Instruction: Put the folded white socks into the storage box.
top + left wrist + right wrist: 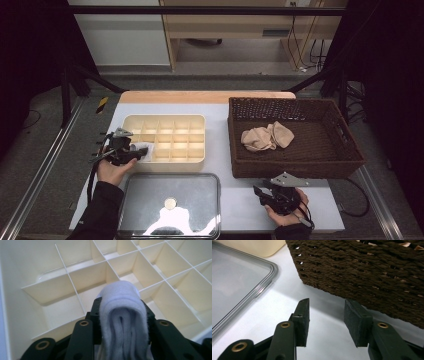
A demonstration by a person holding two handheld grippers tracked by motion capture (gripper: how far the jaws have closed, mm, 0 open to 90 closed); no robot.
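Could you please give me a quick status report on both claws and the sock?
Left claw shut on white sock, over the divider tray. Right claw open, empty, beside the basket. Nothing in the way.

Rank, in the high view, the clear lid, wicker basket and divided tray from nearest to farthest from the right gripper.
From the right gripper:
1. Wicker basket, just beyond it.
2. Clear lid, to its left.
3. Divided tray, far left, beyond the lid.
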